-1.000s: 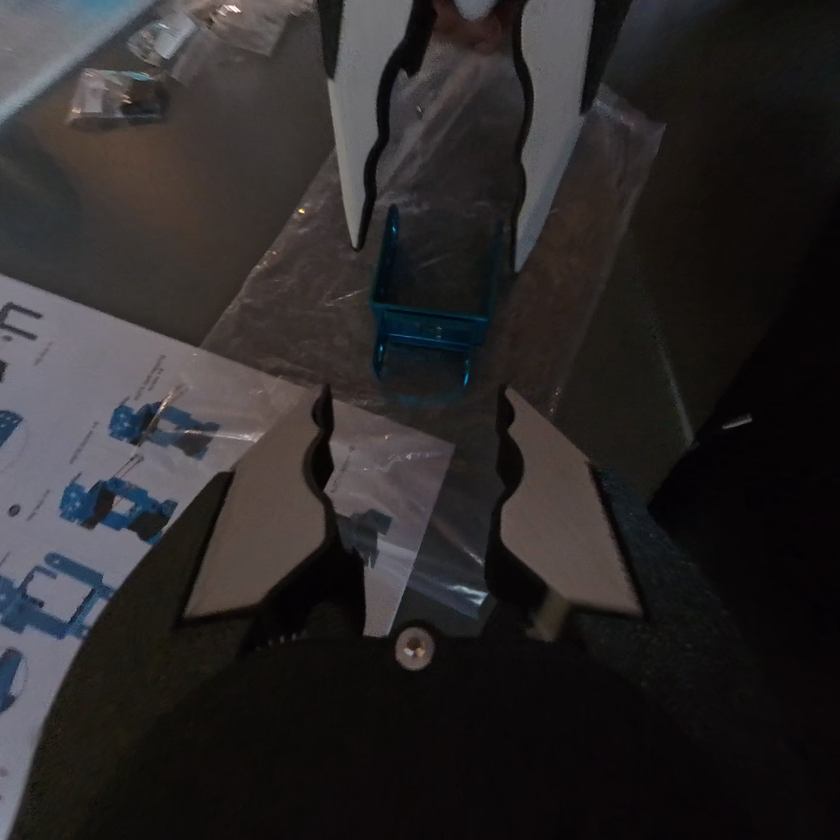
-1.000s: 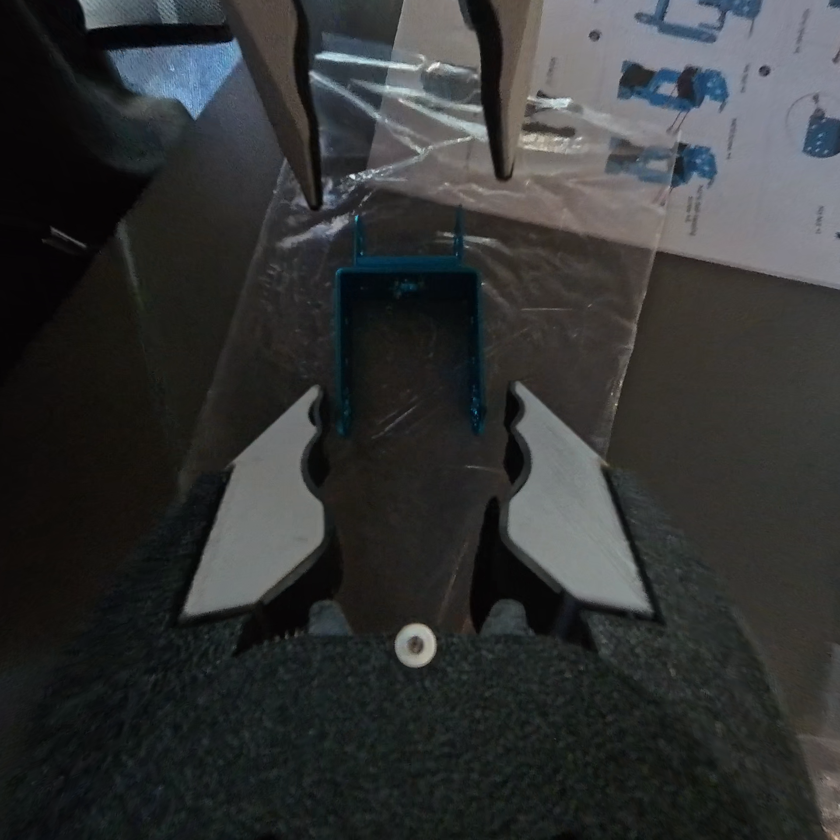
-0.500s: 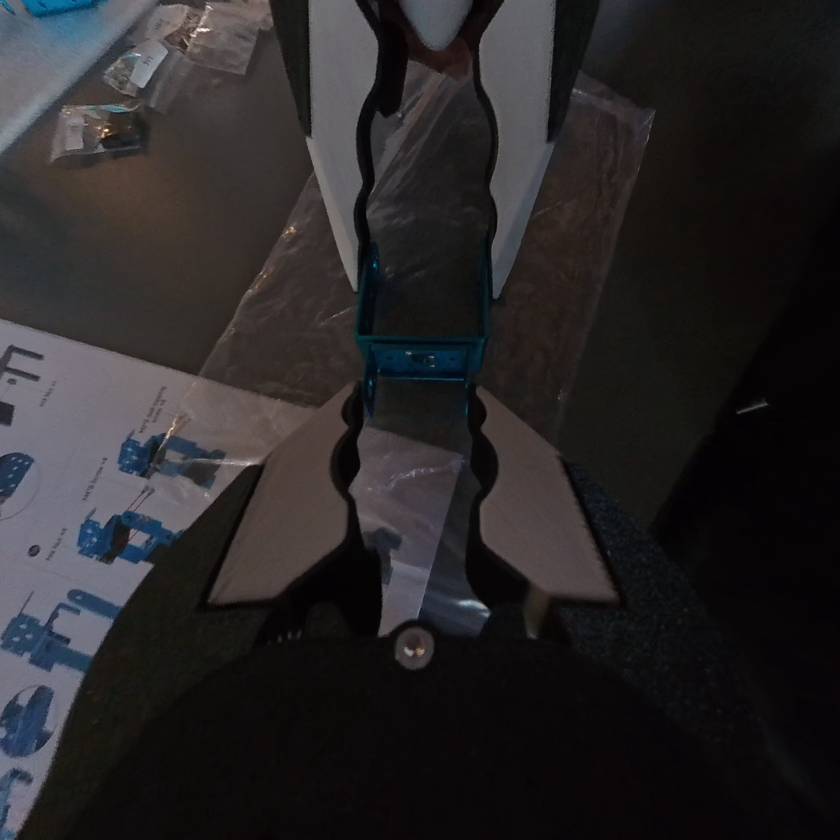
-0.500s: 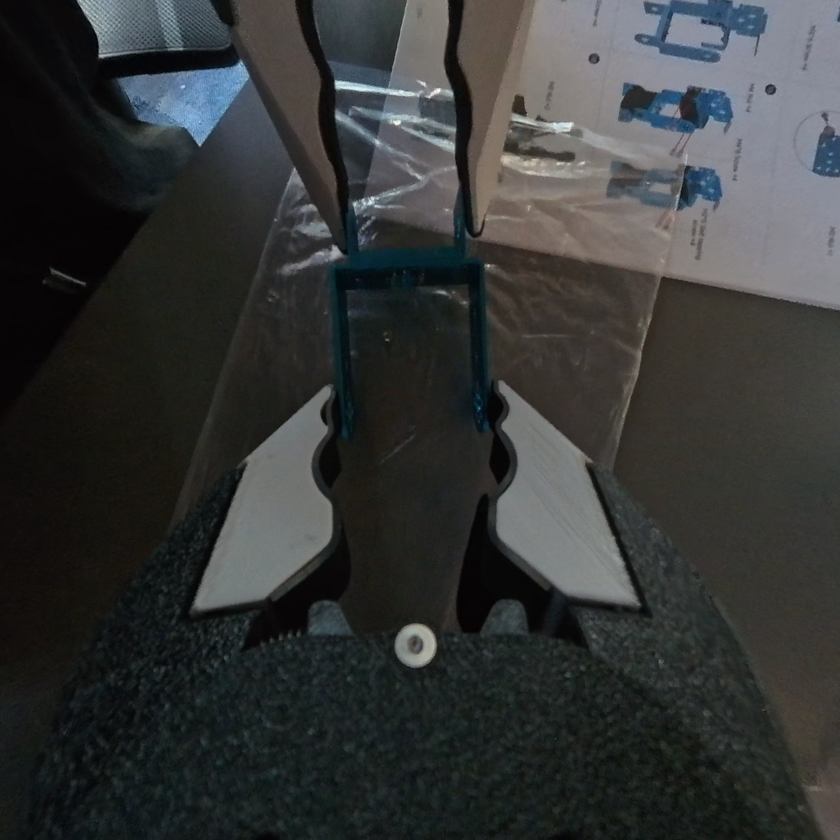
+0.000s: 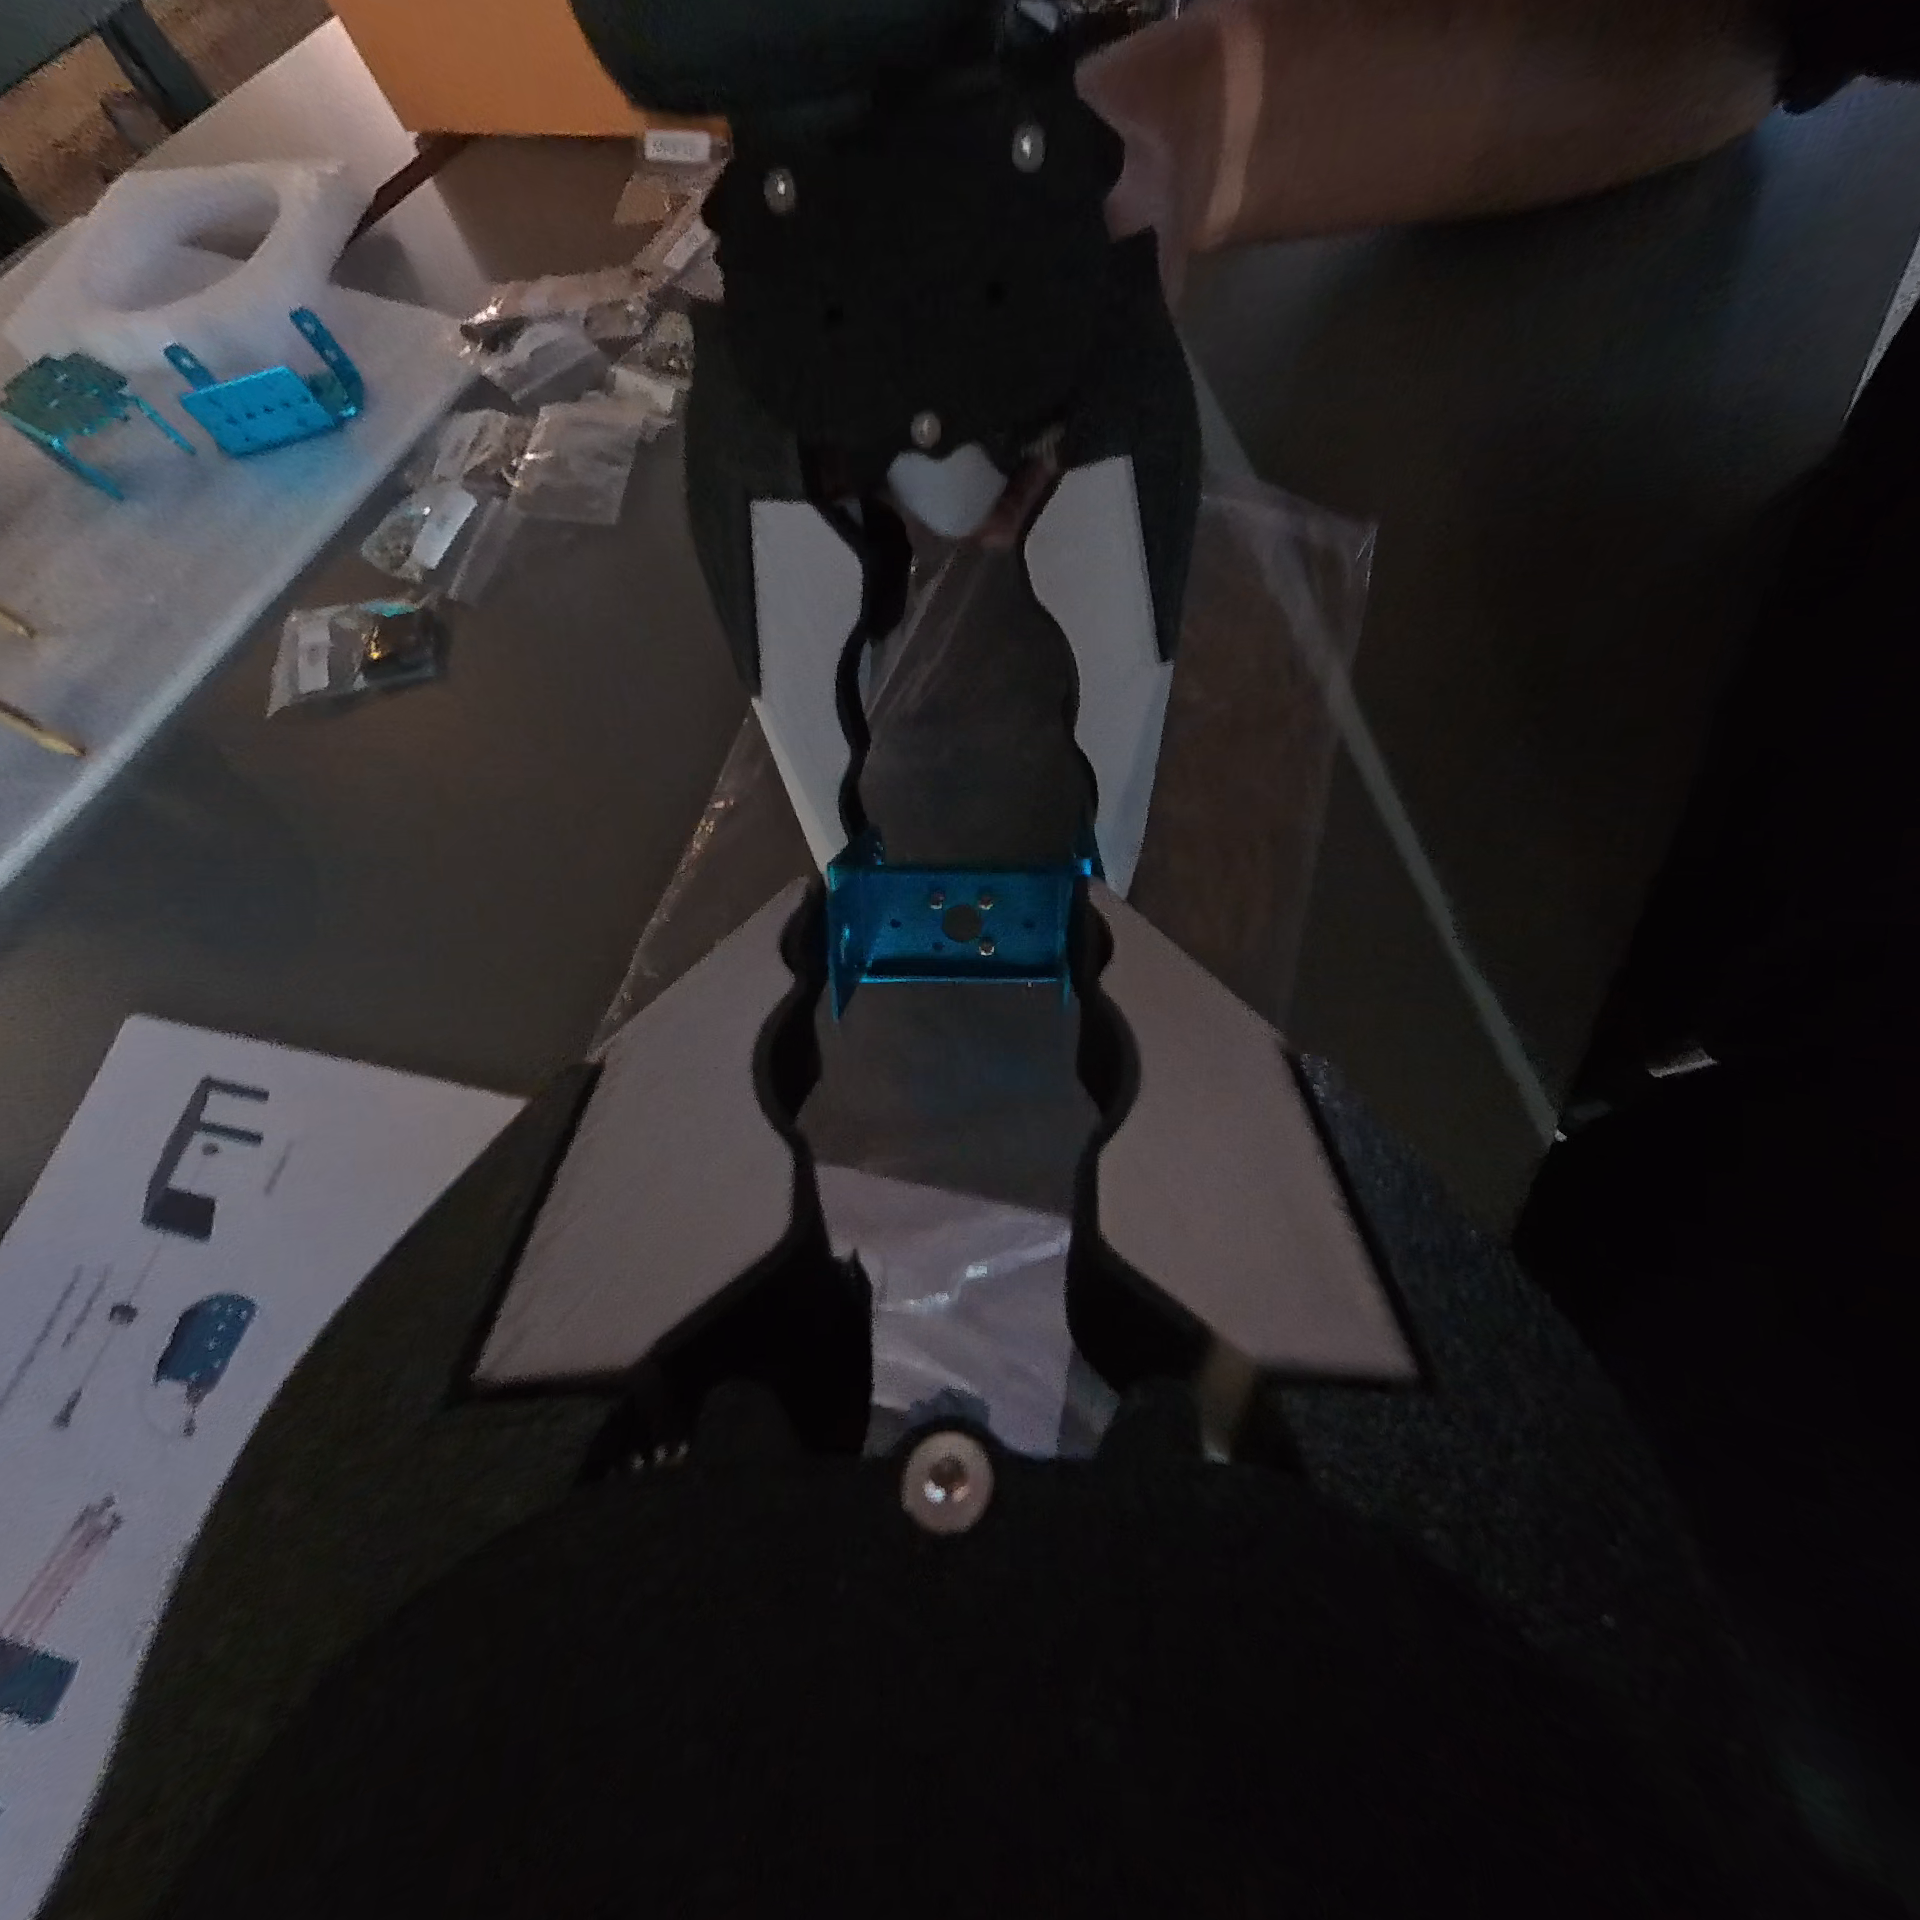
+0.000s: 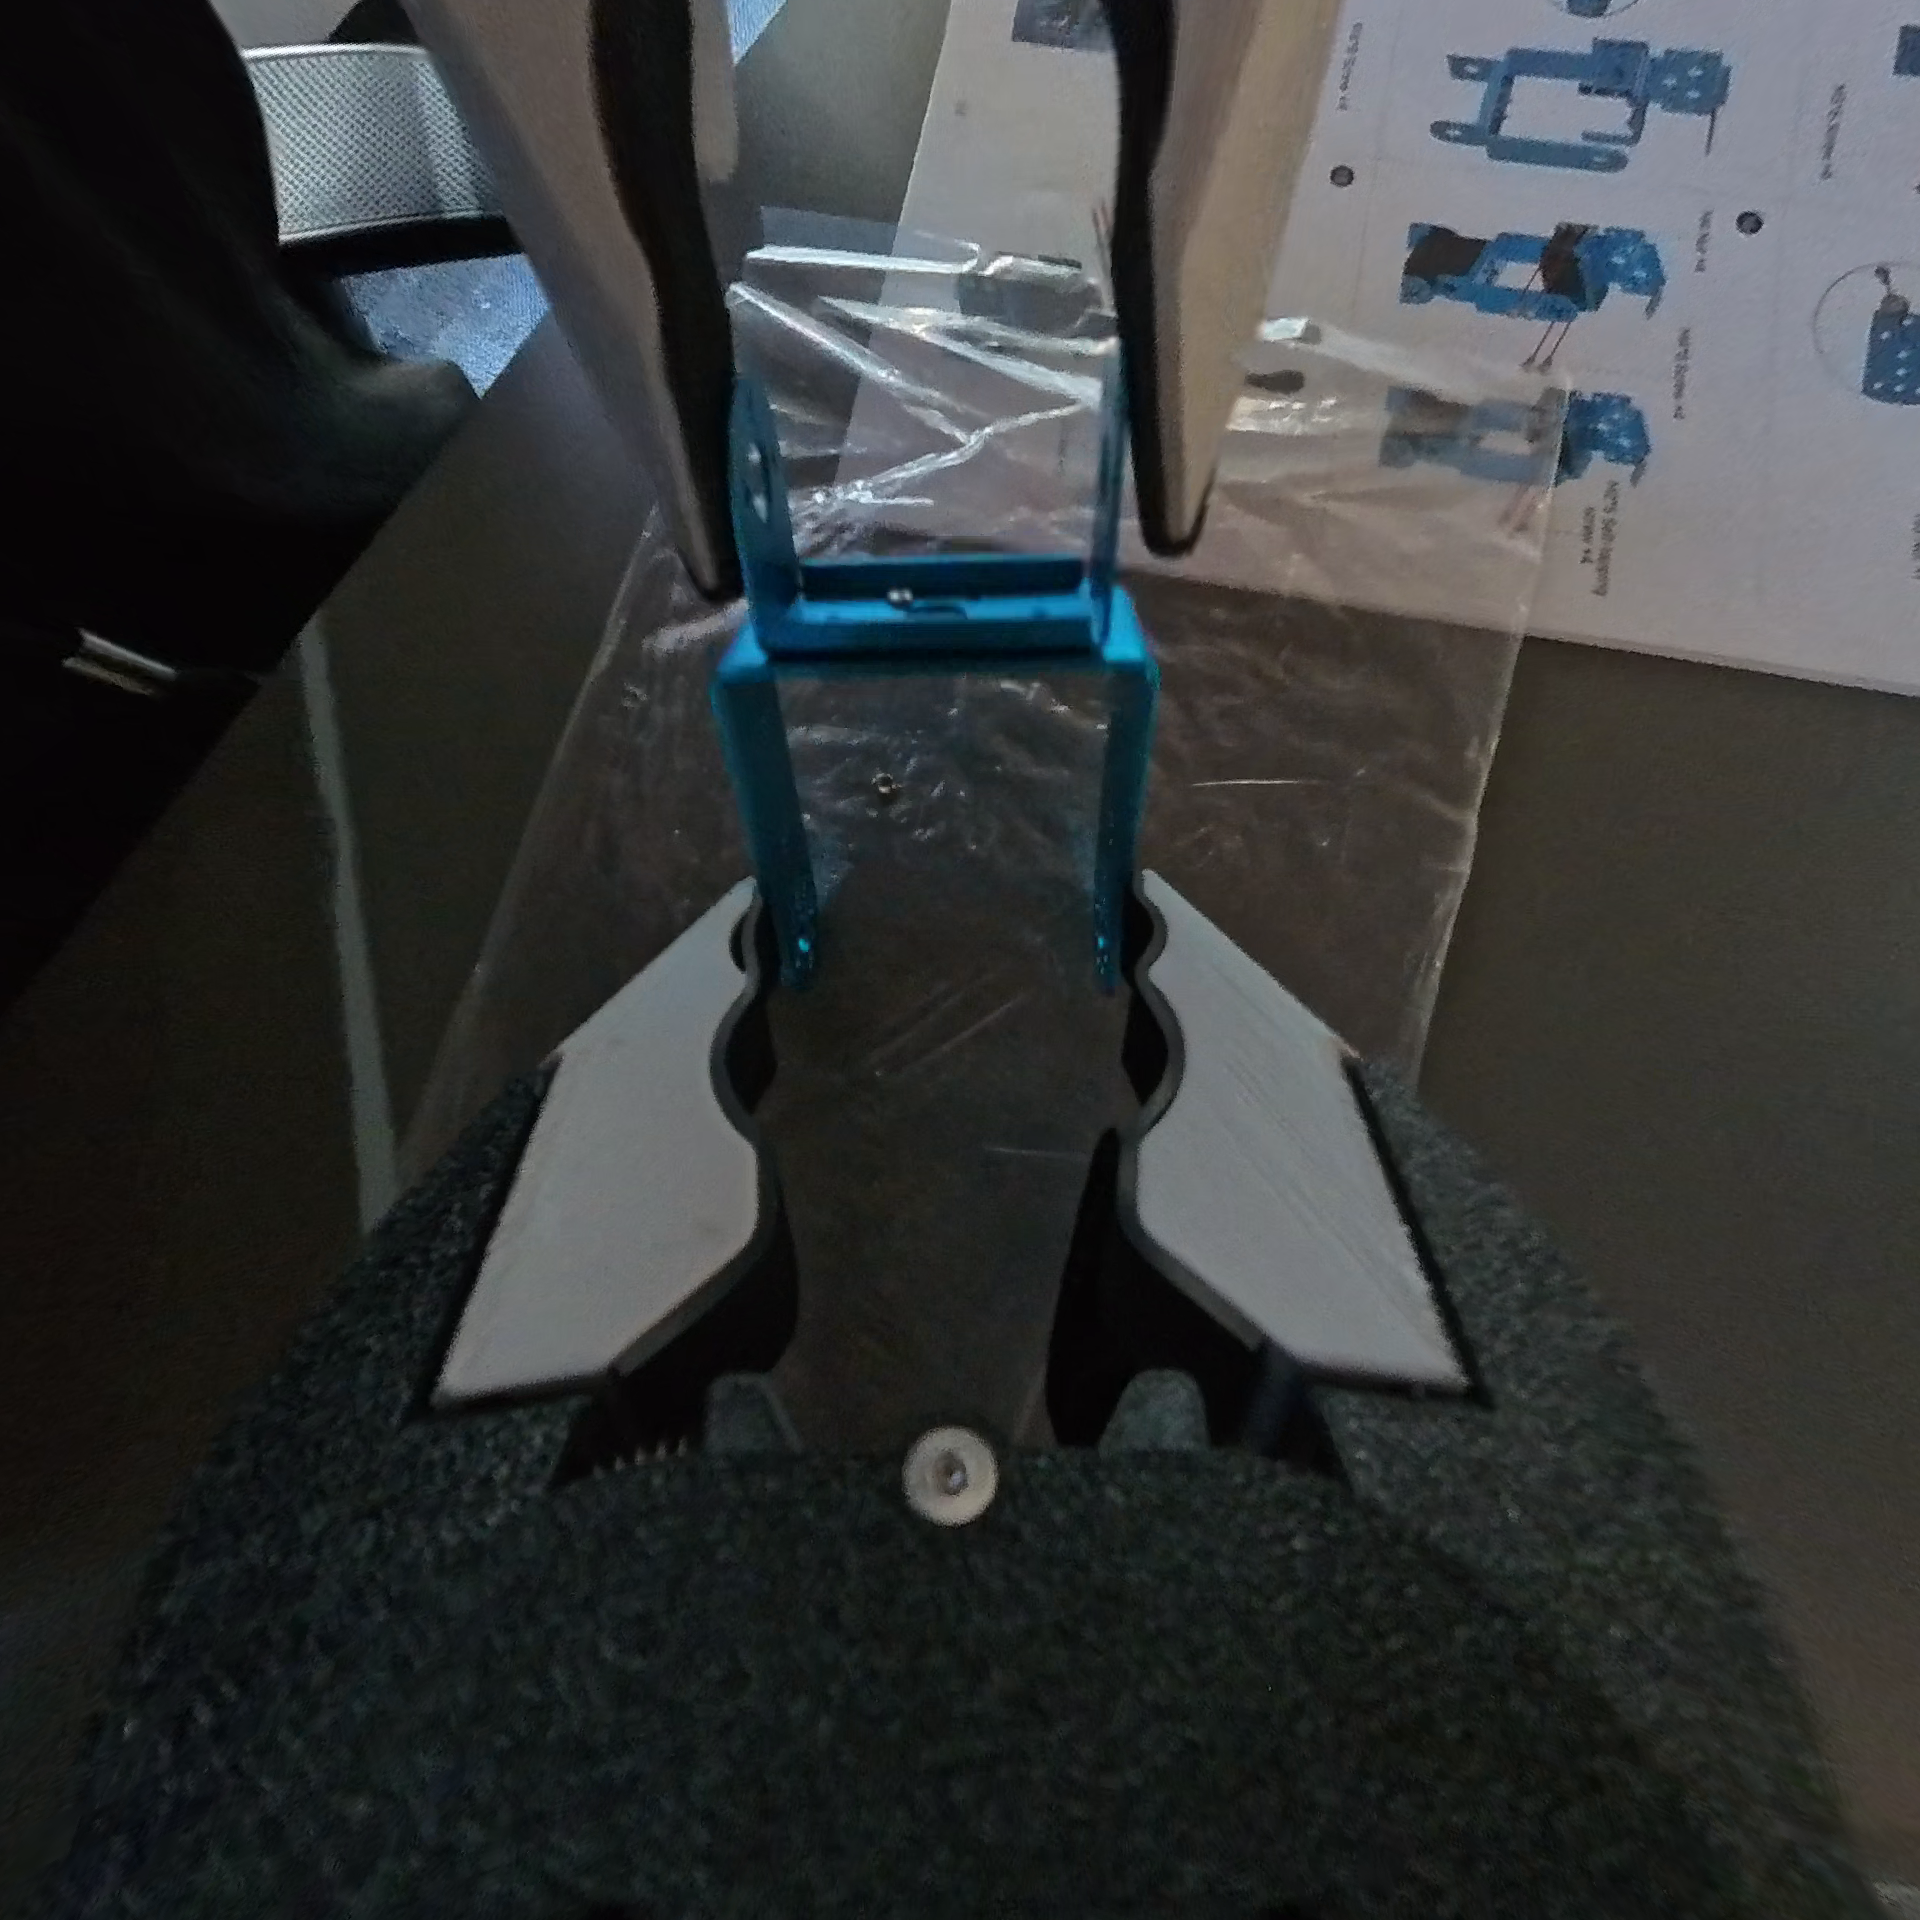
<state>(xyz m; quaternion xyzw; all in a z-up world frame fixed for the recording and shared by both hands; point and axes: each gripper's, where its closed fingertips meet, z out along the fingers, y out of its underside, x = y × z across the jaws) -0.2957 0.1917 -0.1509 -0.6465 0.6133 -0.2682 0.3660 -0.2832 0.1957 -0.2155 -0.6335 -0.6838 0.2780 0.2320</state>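
Left tool (image 5: 956,935) and right tool (image 6: 951,935) each pinch one end of a blue bracket (image 6: 935,665) above a plastic bag (image 6: 1299,790) near the counter (image 6: 1714,935) edge; a printed sheet (image 6: 1662,312) lies beside it.

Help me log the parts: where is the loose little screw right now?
In the right wrist view, the small screw lies on the clear plastic sheet, between the arms of the blue bracket held by both grippers.
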